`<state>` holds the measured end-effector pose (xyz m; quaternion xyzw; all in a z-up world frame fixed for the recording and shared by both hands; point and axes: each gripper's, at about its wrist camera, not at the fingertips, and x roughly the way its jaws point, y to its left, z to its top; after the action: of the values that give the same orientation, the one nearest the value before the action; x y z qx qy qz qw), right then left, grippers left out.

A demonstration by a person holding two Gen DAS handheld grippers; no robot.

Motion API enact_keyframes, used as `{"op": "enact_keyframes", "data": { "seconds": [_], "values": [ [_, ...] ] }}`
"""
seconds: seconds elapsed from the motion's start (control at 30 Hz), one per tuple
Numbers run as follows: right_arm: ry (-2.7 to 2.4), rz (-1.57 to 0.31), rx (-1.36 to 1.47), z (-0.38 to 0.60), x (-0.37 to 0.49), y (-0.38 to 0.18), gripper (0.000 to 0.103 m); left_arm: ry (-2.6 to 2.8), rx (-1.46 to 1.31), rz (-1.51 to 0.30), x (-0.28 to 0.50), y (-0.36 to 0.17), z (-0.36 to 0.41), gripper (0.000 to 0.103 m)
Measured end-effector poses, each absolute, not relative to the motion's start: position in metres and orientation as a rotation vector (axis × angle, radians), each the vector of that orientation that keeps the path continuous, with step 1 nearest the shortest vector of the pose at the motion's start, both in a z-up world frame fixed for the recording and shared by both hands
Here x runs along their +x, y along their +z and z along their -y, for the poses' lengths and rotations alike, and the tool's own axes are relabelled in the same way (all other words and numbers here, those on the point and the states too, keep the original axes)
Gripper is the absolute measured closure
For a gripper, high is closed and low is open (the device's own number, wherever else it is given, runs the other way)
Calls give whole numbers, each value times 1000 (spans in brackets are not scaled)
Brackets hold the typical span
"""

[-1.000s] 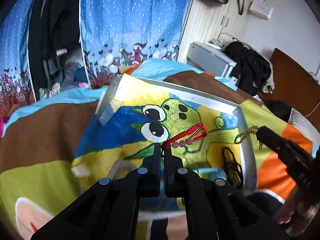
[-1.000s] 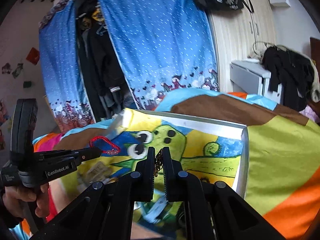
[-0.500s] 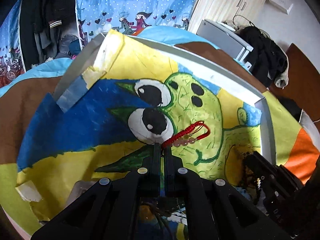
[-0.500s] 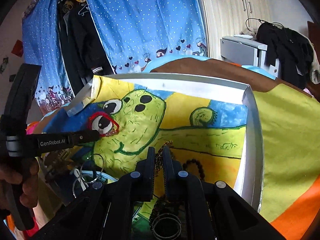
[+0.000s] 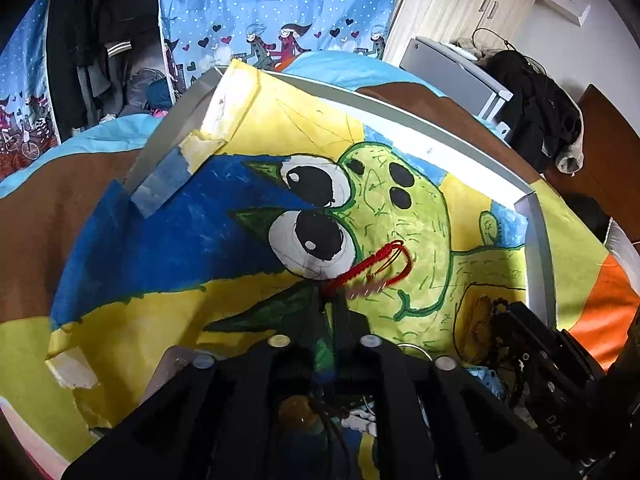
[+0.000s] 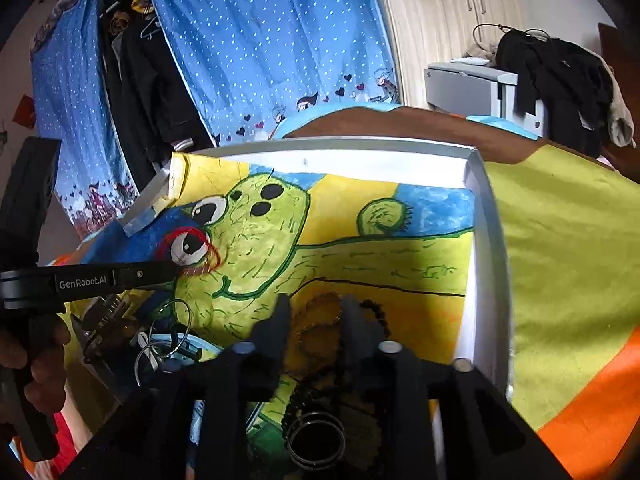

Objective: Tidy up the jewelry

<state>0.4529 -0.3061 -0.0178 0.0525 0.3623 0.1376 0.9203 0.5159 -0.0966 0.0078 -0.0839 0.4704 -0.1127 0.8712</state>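
Note:
A red cord bracelet [image 5: 374,266] with pink beads hangs blurred off my left gripper [image 5: 330,300], whose fingers have parted a little; the cord's end still lies between the tips. From the right wrist view the bracelet [image 6: 186,246] hangs over the painted eye. My right gripper [image 6: 314,308] stands open, low over the white box [image 6: 486,264], with a blurred gold chain [image 6: 316,324] loose between its fingers. A black bead bracelet [image 6: 376,310] lies just right of it.
The box is lined with a cartoon painting [image 6: 360,264] and rests on a colourful bedspread [image 6: 560,260]. Dark bangles [image 6: 316,436] and metal rings [image 6: 168,332] lie at its near end. A hand [image 6: 40,380] holds the left gripper's handle. A curtain and hanging clothes stand behind.
Both grippers have dropped lower into the box. The right gripper has opened and let go of the gold chain. The left fingers have parted slightly around the red bracelet.

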Motion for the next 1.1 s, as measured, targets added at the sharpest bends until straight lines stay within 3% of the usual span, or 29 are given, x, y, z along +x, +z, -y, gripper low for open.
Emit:
{"op": "enact_keyframes", "data": {
  "seconds": [0.03,0.07,0.1,0.37,0.5,1.0,1.1],
  "values": [
    [280,-740,109,307,452,-16,71,-229,-179,-976,513,10,96,79],
    [279,-732,111,309,449,-14,69,-226,-188,-964,511,13,95,62],
    [275,-727,110,310,447,-12,65,-228,-205,-941,507,16,93,53],
    [248,-668,90,313,429,13,38,-233,-140,-840,482,46,98,48],
    [240,-638,93,313,419,27,27,-232,-133,-782,464,59,97,24],
    [235,-531,89,307,364,71,0,-213,-107,-620,391,98,75,21],
    [232,-508,80,302,349,79,0,-208,-101,-605,376,102,69,21]
  ]
}}
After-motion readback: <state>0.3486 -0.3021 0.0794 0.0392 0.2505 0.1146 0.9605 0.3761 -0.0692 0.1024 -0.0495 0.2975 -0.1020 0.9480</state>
